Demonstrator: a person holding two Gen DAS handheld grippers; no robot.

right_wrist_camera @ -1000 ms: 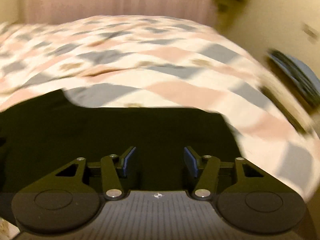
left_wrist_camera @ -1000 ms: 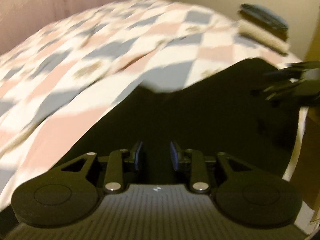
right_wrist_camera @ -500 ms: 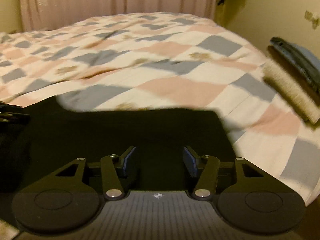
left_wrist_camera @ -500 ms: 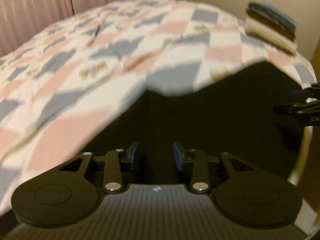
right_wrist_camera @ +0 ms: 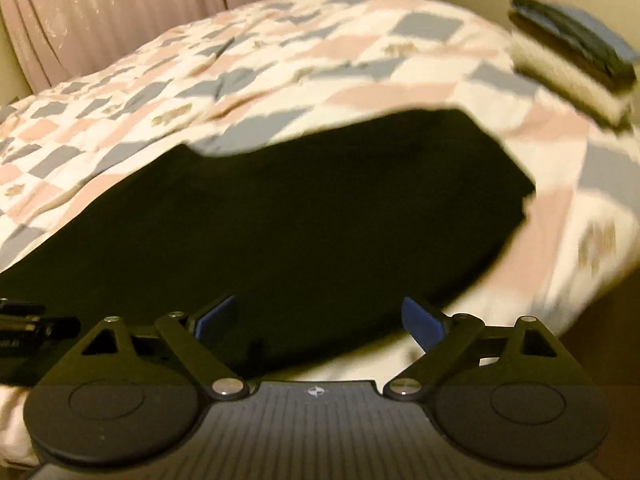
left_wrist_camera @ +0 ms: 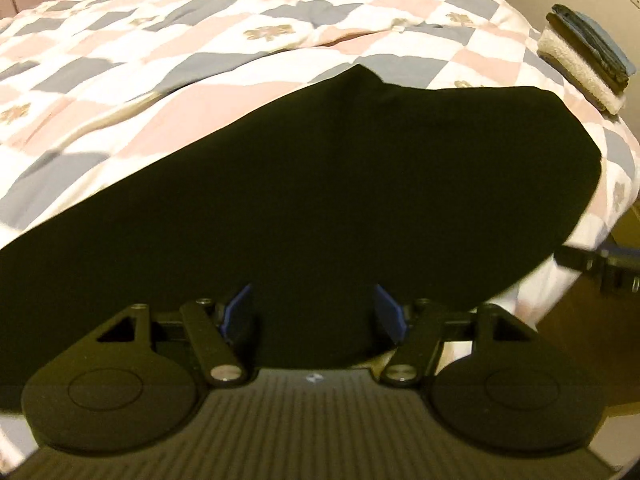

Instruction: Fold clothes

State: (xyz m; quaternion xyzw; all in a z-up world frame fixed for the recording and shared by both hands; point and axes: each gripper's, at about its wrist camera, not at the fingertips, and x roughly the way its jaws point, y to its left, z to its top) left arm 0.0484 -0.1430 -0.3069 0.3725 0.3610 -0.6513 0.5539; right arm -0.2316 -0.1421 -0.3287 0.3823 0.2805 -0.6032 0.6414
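A black garment [left_wrist_camera: 320, 184] lies spread flat on the checked quilt [left_wrist_camera: 200, 40] near the bed's front edge; it also shows in the right wrist view [right_wrist_camera: 304, 208]. My left gripper [left_wrist_camera: 314, 312] is open, its blue pads wide apart over the garment's near edge. My right gripper [right_wrist_camera: 318, 320] is open too, just above the garment's near hem. The right gripper's tip shows at the right edge of the left wrist view [left_wrist_camera: 600, 260]. Neither gripper holds cloth.
A stack of folded clothes [left_wrist_camera: 580, 52], cream under dark blue, sits at the bed's far right corner, also in the right wrist view [right_wrist_camera: 568, 60]. Pink curtains [right_wrist_camera: 120, 20] hang behind the bed. The bed edge drops off at the right.
Both grippers have opened wider and let go of the garment, which now lies flat. Both have pulled back toward the bed's front edge.
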